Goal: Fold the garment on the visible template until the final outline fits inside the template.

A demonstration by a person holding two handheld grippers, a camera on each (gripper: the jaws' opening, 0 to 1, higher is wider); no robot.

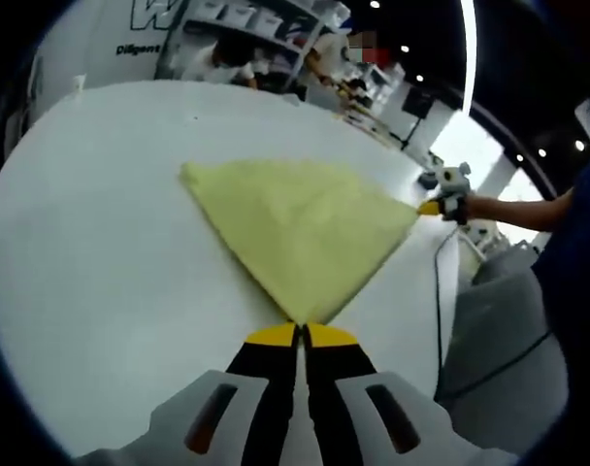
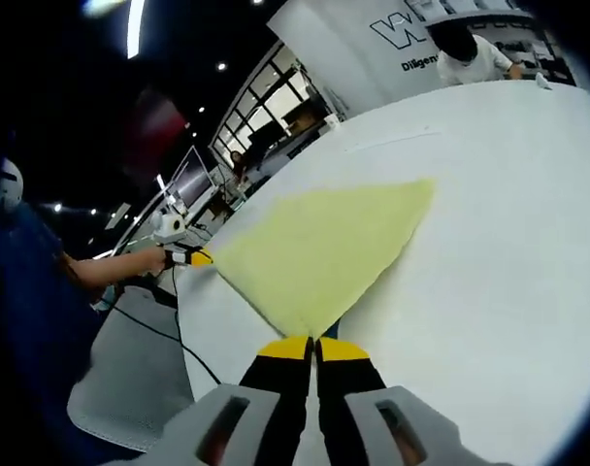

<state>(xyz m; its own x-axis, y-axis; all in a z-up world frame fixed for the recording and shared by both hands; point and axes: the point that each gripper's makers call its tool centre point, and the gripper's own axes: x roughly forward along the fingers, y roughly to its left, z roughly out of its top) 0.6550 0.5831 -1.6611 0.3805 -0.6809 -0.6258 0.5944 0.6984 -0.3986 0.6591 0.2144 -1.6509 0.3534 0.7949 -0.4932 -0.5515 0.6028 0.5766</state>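
Note:
A pale yellow cloth lies on the white table as a triangle, stretched between two of its corners. My left gripper is shut on the near corner in the left gripper view, yellow tips pressed together. The right gripper holds the far right corner there, a person's hand behind it. In the right gripper view the cloth runs up from my right gripper, whose jaws are shut on its near corner. The left gripper pinches the cloth's left corner in that view.
The round table's edge drops off to the right, with a grey chair and a dark cable beside it. People bend over shelves beyond the far edge. A faint line marks the table past the cloth.

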